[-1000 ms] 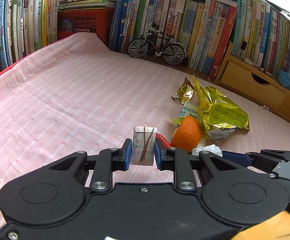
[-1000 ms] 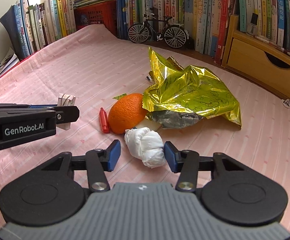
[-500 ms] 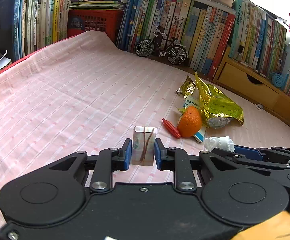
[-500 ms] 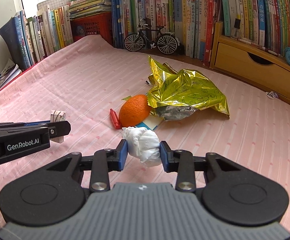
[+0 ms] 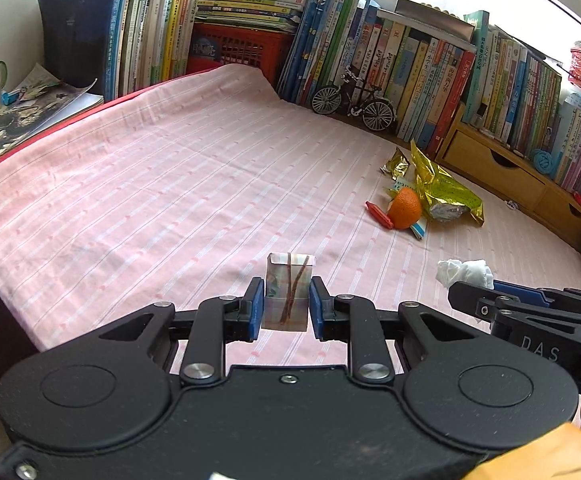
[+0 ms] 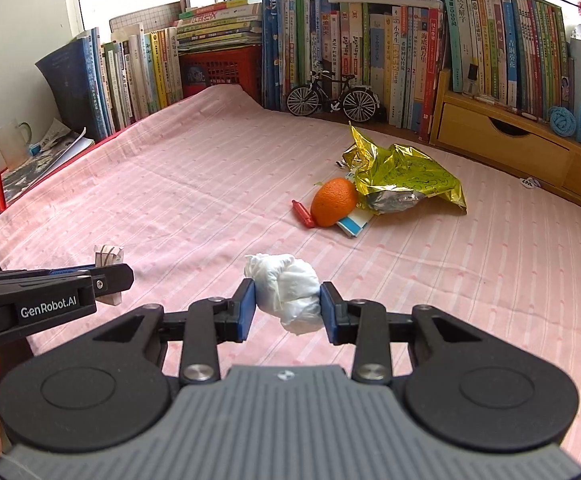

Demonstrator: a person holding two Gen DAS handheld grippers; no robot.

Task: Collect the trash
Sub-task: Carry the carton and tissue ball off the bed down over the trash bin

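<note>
While our left gripper [image 5: 283, 307] pinches a small paper packet [image 5: 288, 291], our right gripper [image 6: 288, 309], its jaws just closed, clamps a crumpled white tissue [image 6: 287, 290]. We carry both clear of the table [image 6: 178, 184], probably toward a bin.

- We see a matt pink striped cloth [image 6: 170, 184] with a woven look.
- We see a crinkled, glossy gold foil bag [image 6: 410, 178].
- We note the soft, crumpled white tissue wad [image 6: 286, 290].
- We see a dimpled orange [image 6: 333, 202] and smooth wooden drawers [image 6: 502, 146].
</note>
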